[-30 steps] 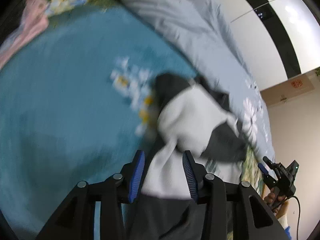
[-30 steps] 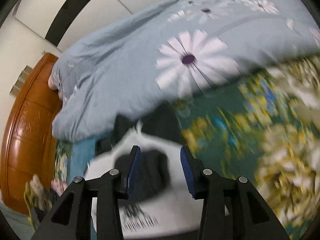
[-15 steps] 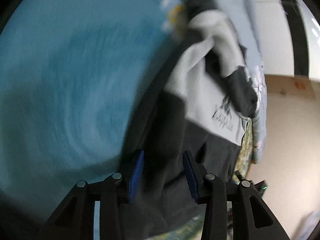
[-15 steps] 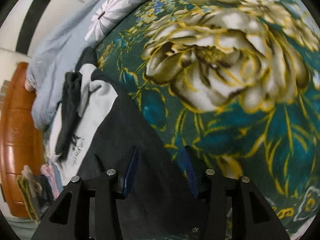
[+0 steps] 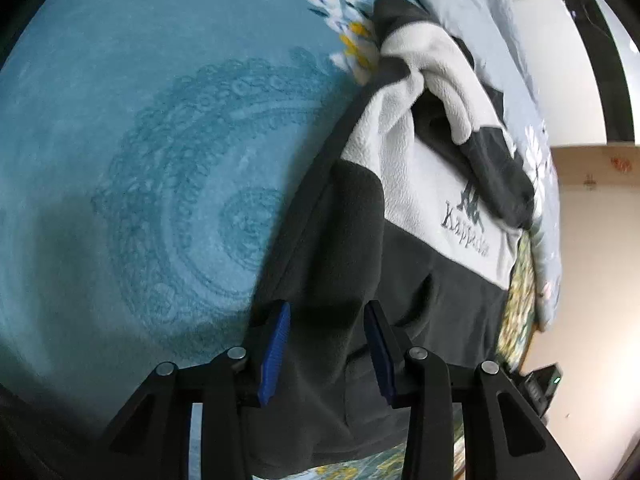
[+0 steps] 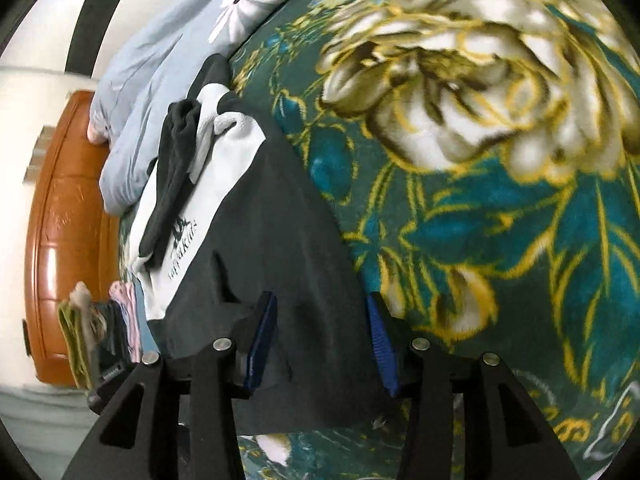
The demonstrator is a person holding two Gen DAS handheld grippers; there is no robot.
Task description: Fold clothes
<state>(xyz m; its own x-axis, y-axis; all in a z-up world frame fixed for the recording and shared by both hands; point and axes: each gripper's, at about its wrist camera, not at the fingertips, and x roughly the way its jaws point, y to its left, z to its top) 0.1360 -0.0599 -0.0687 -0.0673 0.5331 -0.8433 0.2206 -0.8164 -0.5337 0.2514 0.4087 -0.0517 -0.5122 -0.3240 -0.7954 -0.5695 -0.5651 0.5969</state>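
My left claw (image 5: 326, 354) hangs with its blue pads apart over the dark hem of the fleece top (image 5: 420, 208), gripping nothing. My right claw (image 6: 320, 344) is likewise apart above the same hem. The top lies flat on the bed, white chest panel beyond, one sleeve (image 5: 472, 120) folded across it, between teal blanket (image 5: 140, 140) and flowered blanket (image 6: 500, 140).

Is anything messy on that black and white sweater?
Yes. One sleeve is flopped across the sweater's white chest, its dark cuff lying next to the logo, and the fabric near the collar is bunched. The dark lower part lies fairly flat by both grippers.
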